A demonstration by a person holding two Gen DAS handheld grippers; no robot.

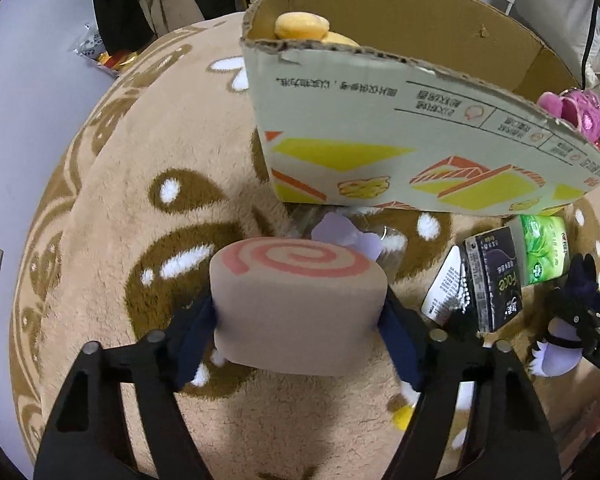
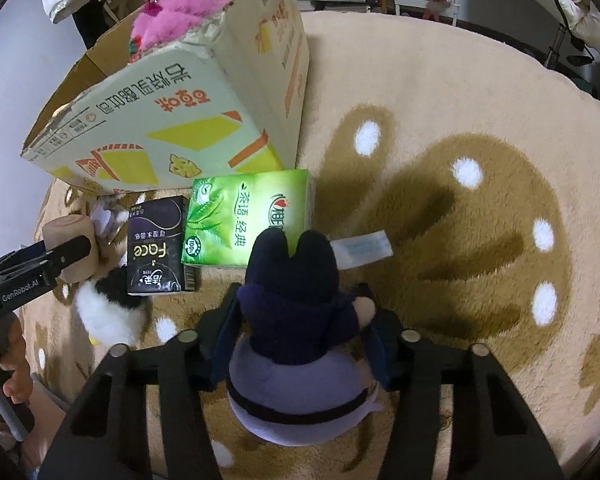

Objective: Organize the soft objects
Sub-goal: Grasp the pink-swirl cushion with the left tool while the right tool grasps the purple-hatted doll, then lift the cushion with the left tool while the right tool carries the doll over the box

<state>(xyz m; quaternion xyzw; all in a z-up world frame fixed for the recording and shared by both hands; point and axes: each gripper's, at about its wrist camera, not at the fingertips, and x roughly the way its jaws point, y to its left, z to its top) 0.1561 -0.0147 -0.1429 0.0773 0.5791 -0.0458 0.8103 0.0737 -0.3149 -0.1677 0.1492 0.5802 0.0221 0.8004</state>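
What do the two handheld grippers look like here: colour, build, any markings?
Both are matte black. The left gripper and the right gripper each have dark navy pads on the jaws, angular black linkage arms and round silver pivot pins. Seen from the right wrist view, the left one carries white "GenRobot.AI" lettering on its side and sits on a grey handle. No cables or sleeves are visible.

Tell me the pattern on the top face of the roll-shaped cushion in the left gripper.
A pink spiral on beige, on the roll cushion; clearest in the left wrist view.
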